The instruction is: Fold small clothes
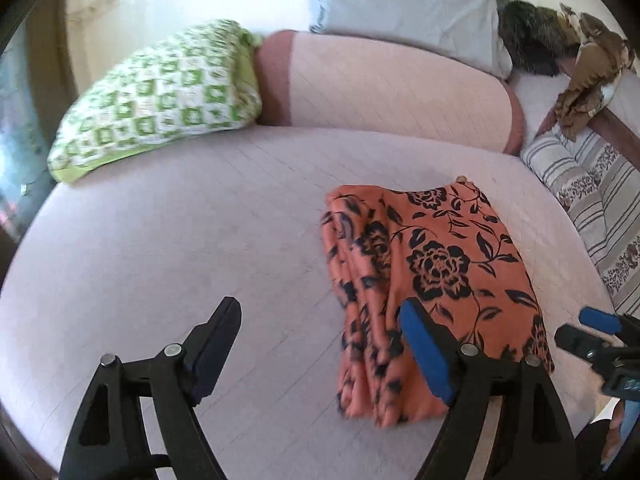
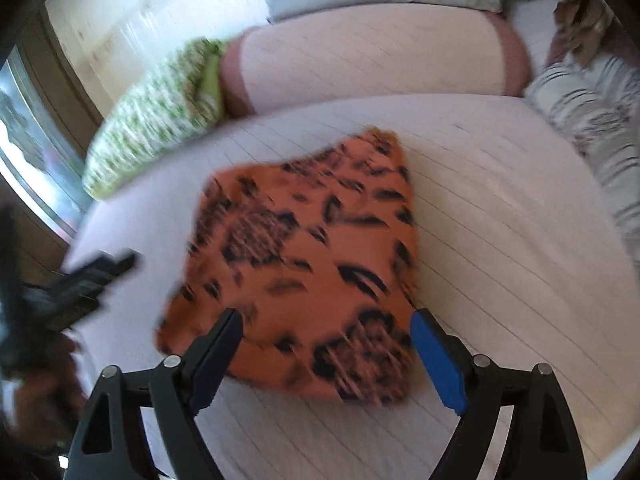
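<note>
Left wrist view: your left hand-held gripper (image 1: 320, 346) gapes wide, holds nothing. Folded orange cloth with black flower print (image 1: 432, 276) lies on pale pink quilted bed (image 1: 180, 240), its near edge under blue-padded finger. Right hand-held gripper (image 1: 580, 330) just right of cloth.

Right wrist view, blurred: right hand-held gripper (image 2: 326, 344) wide open, empty, above cloth's (image 2: 308, 264) near edge. Green-and-white patterned pillow (image 2: 152, 132) well behind cloth.

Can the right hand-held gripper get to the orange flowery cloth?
Probably yes. The right hand-held gripper hangs open just above the orange flowery cloth, which lies folded on the bed with nothing over it. The left hand-held gripper is off to one side.
</note>
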Tool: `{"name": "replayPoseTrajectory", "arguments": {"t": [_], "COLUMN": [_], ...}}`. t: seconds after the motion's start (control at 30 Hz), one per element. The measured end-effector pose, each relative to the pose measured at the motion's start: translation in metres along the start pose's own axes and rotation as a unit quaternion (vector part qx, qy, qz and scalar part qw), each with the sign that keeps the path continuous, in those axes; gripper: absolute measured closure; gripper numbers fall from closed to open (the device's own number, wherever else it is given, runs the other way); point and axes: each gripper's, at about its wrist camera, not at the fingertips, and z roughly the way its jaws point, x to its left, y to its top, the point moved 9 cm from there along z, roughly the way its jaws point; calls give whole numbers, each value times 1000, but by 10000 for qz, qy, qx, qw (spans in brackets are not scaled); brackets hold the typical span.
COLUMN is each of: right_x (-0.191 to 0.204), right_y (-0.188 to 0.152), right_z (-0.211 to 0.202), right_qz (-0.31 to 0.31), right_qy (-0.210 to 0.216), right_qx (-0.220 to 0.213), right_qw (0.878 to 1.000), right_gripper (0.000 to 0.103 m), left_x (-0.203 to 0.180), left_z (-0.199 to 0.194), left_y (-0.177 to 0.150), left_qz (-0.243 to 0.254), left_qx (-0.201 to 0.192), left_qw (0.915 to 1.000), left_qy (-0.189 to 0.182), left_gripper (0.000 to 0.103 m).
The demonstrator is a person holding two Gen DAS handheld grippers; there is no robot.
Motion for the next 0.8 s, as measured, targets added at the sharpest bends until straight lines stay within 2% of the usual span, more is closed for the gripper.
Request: {"name": "replayPoseTrajectory", "arguments": {"t": [0.03, 0.13, 0.37, 0.67, 0.8], "right_x": [-1, 0, 17, 20, 15], "right_y": [-8, -22, -37, -31, -26], "right_z": [-4, -19, -55, -77, -80], "right_qz": [-34, -75, -365, -464, -497], "right_qy": [-192, -328, -706, -863, -997], "right_qx": [77, 73, -165, -401, -452], "right_qw": [9998, 9994, 9967, 9944, 9927], "right_gripper": [15, 15, 15, 15, 15], "left_x": [7, 18, 27, 13, -3], "left_z": [-8, -26, -71, -98, -100], "left_y": [-8, -28, -57, -47, -40], "left_qz": [-34, -28, -12, 86, 173], "left_qx": [5, 58, -95, -354, -404], "left_qw": [10000, 9996, 9992, 9980, 9984], "left_qy": [78, 263, 389, 511, 353], "left_gripper": [19, 19, 19, 19, 15]}}
